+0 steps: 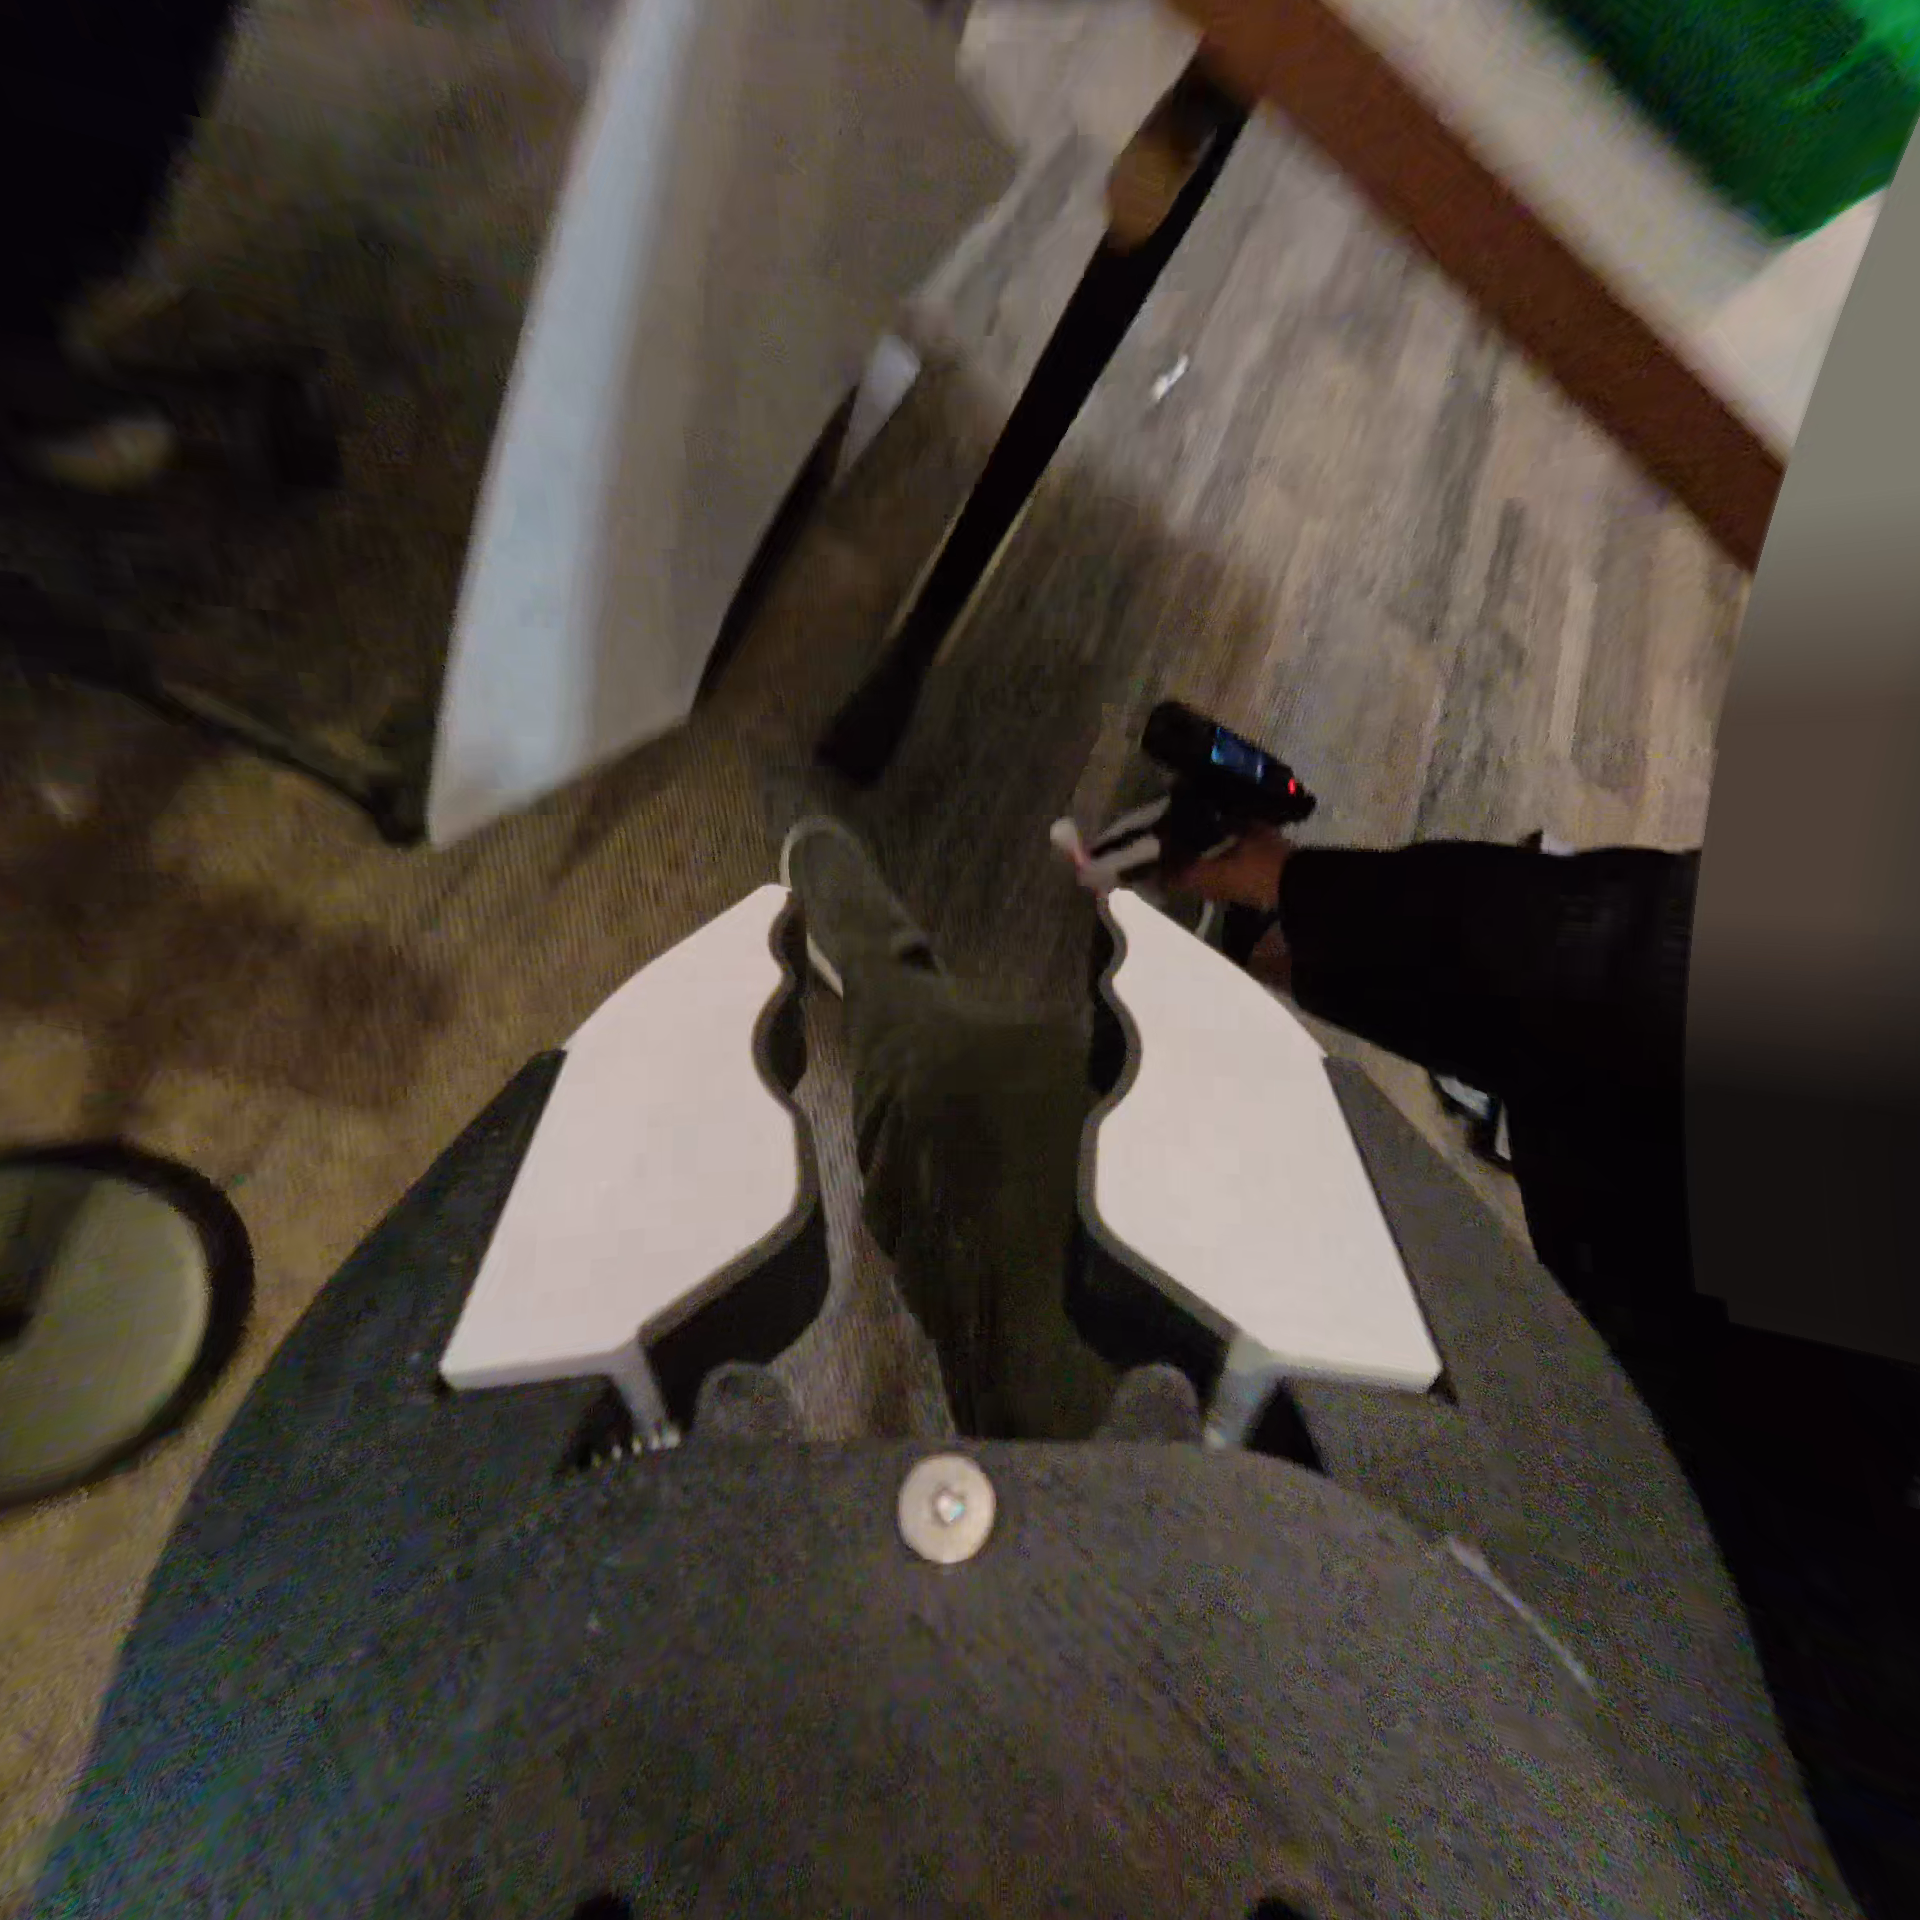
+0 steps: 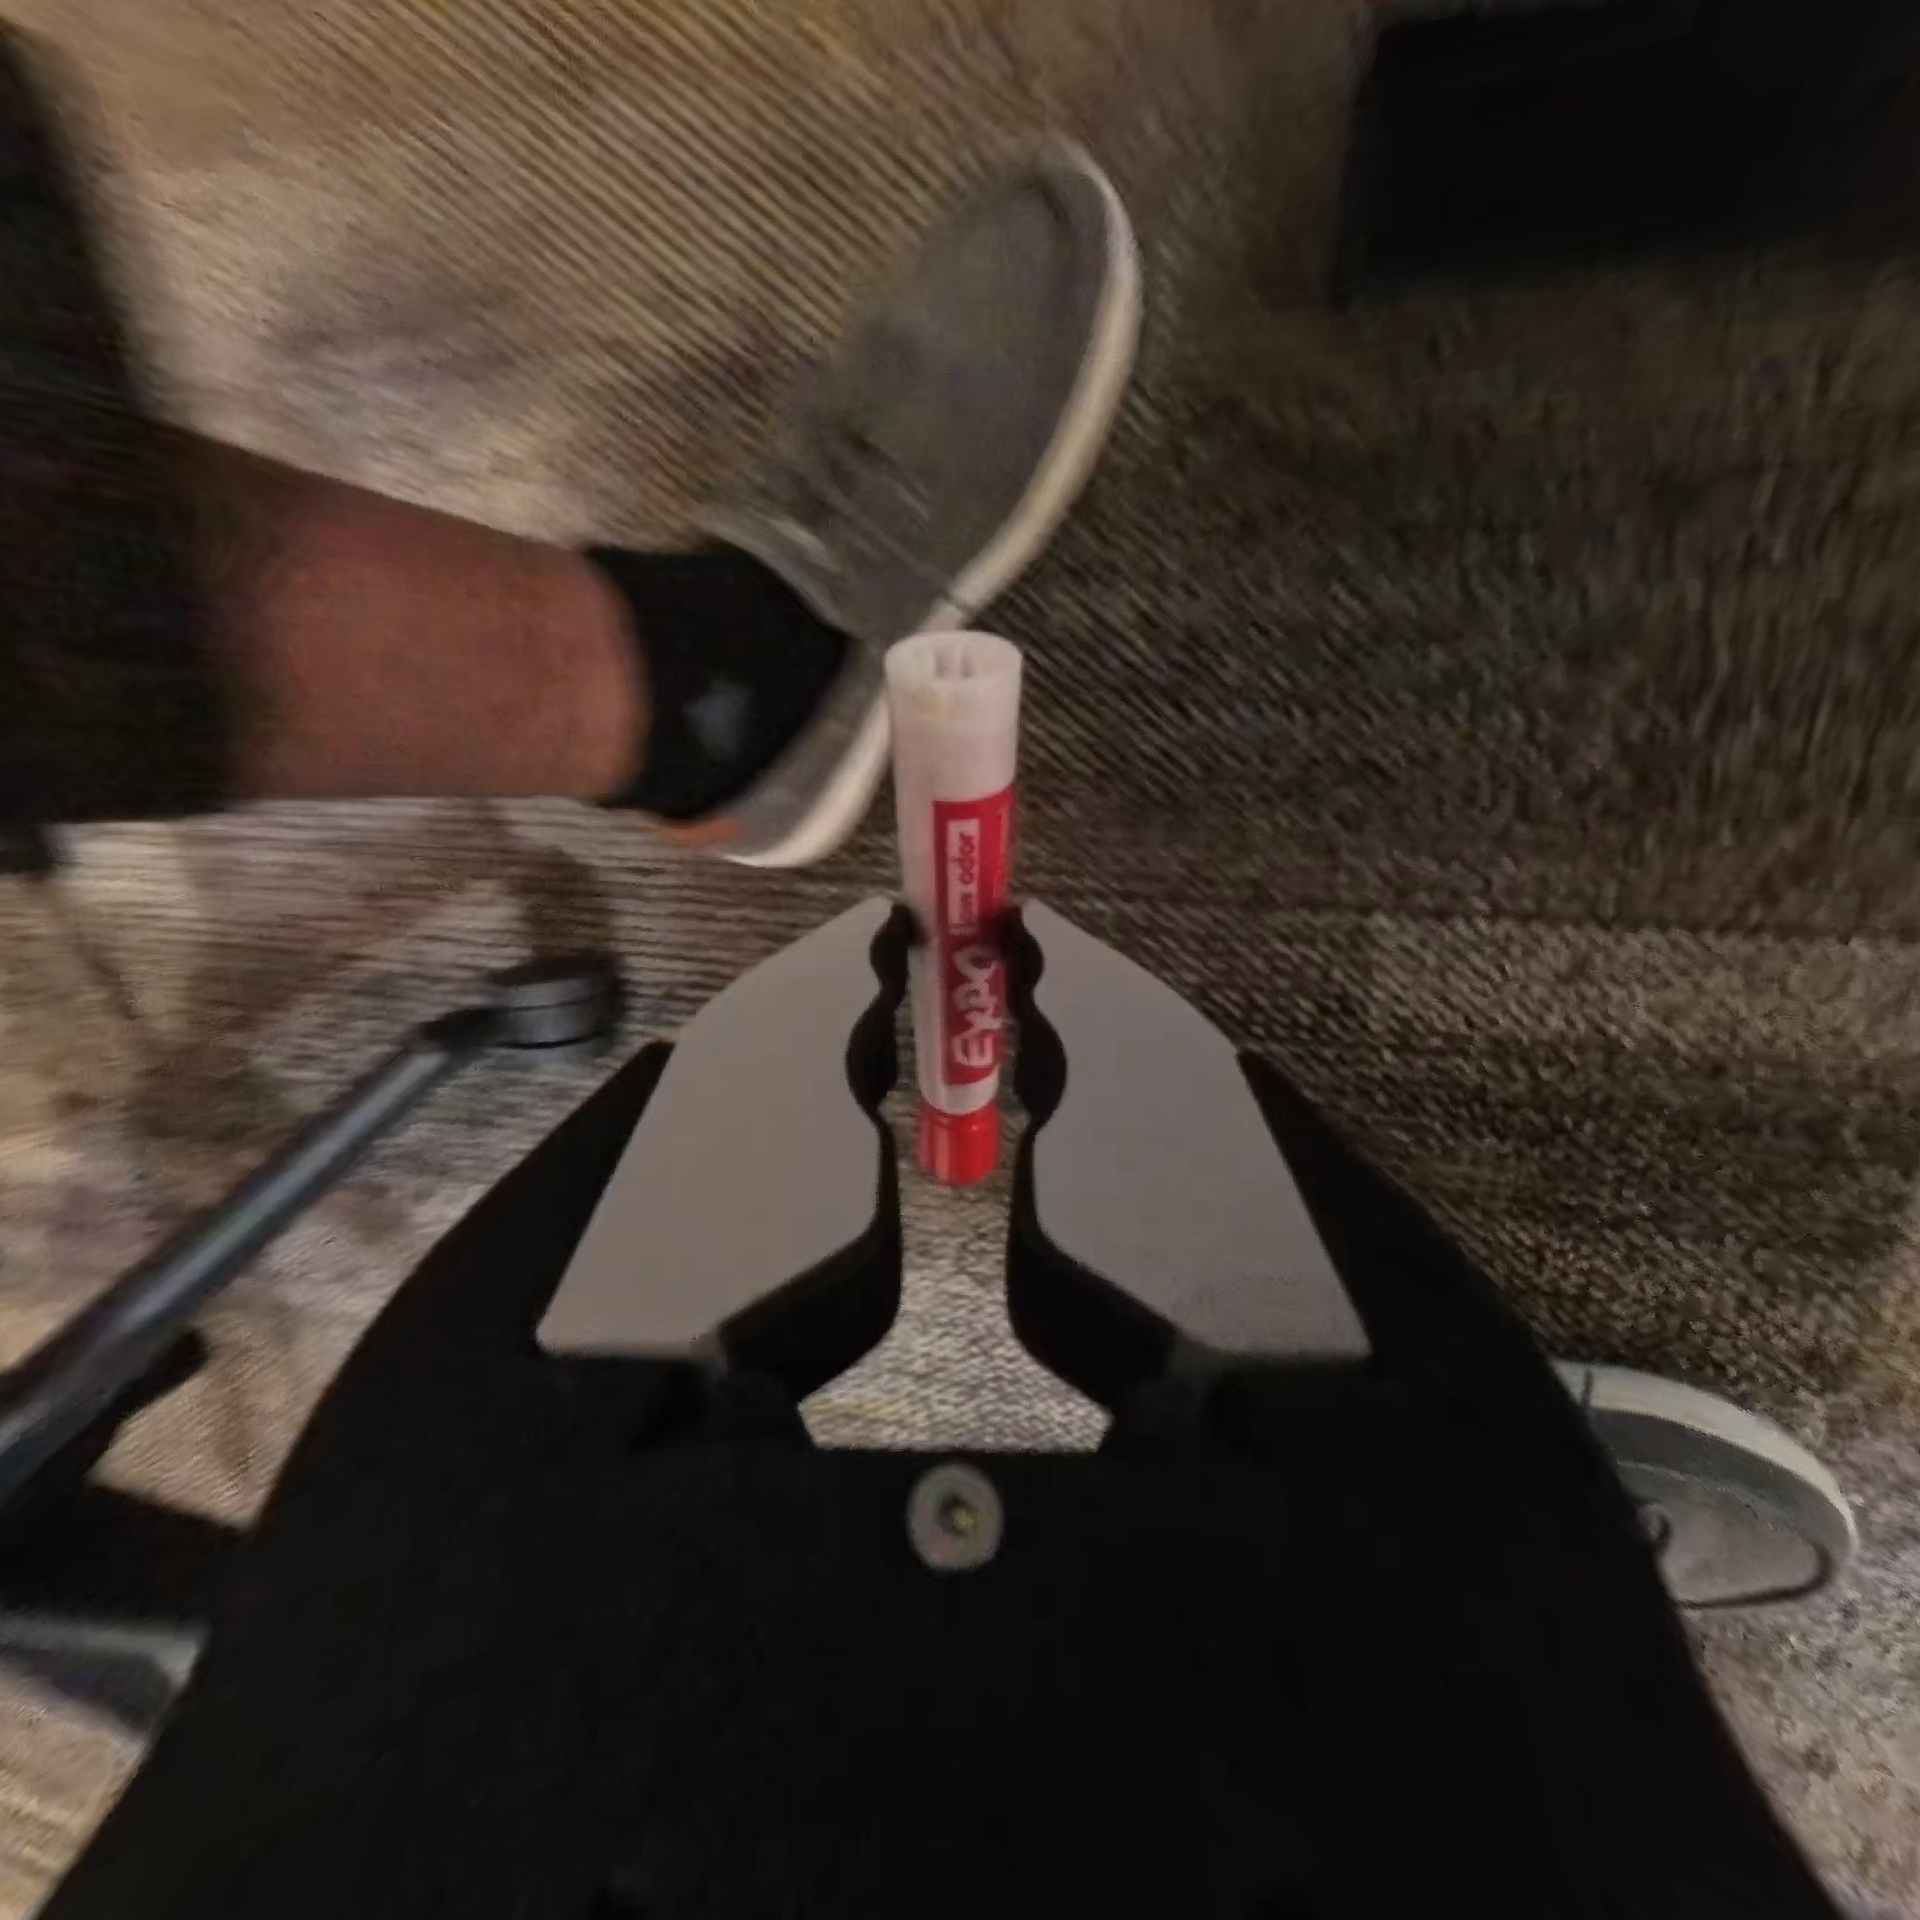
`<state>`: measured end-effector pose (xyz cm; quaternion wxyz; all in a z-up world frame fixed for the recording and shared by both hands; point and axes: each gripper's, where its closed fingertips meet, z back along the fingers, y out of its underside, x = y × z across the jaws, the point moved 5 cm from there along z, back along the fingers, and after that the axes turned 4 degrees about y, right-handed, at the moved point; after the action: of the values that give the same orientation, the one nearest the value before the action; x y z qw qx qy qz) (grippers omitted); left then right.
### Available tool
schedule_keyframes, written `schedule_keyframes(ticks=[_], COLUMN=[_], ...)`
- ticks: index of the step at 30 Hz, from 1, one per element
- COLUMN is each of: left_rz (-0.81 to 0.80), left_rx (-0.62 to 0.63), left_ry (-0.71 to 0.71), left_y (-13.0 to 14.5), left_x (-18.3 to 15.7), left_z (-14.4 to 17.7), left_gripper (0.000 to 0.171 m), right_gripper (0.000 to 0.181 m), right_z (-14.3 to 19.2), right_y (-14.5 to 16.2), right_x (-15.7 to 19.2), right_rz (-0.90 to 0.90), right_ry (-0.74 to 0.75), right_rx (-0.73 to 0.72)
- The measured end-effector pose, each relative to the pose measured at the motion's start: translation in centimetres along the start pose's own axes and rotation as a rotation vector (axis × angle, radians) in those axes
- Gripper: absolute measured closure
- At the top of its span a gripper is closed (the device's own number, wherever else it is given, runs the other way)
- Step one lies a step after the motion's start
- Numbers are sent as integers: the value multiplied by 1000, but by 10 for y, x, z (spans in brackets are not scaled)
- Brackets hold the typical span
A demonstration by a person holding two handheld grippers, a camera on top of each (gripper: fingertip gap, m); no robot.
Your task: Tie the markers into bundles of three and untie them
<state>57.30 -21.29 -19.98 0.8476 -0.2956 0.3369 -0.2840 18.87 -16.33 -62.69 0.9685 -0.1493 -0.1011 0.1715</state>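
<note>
My right gripper (image 2: 958,920) is shut on a red and white marker (image 2: 951,748). The marker sticks out past the fingertips, white end forward, over grey carpet. Beyond it is a person's grey shoe with a white sole (image 2: 935,468). My left gripper (image 1: 945,914) is open and empty, with its white fingers (image 1: 665,1143) wide apart. It points down at a leg in dark trousers (image 1: 966,1143) and the shoe below it. In the left wrist view the right gripper (image 1: 1107,852) shows farther off, held by a hand in a black sleeve (image 1: 1455,956).
A table with a brown edge (image 1: 1455,239) and something green (image 1: 1787,94) on it is upper right, on a black leg (image 1: 997,488). A white panel (image 1: 623,416) stands to its left. A round base (image 1: 94,1309) lies on the carpet. A metal bar (image 2: 312,1164) and a second shoe (image 2: 1714,1486) are nearby. The grippers' ends are close to 55 cm from one another.
</note>
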Motion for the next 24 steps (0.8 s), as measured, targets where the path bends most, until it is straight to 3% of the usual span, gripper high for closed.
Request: schedule_keyframes(ticks=[2, 5, 7, 9, 11, 14, 16, 20, 24], left_rz=[-117, -291, -367, -420, -465, -435, -394, -387, -474], left_rx=[-71, -143, -208, -299, -384, -455, -482, -459, -376], left_ry=[18, -29, -97, -184, -240, -215, -138, -50, 38], left_y=[-20, -27, -30, -34, -38, -48, -57, -59, -48], left_x=[-30, -61, -71, -77, -86, -106, -124, -162, -207], left_z=[17, 29, 30, 34, 40, 42, 37, 17, -14], left_gripper=[117, 117, 120, 146, 146, 136, 123, 114, 103], right_gripper=[163, 163, 163, 163, 163, 163, 163, 163, 163], right_z=[59, 153, 212, 267, 317, 369, 404, 472, 516], right_y=[-29, -52, -54, -46, -30, -2, 7, 25, 56], right_x=[50, 133, 184, 227, 254, 267, 253, 236, 214], right_rz=[50, 135, 183, 182, 141, 136, 171, 34, -30], right_ry=[-65, -133, -139, -126, -77, 59, 232, 300, 430], right_rx=[-84, -197, -267, -337, -401, -378, -402, -532, -596])
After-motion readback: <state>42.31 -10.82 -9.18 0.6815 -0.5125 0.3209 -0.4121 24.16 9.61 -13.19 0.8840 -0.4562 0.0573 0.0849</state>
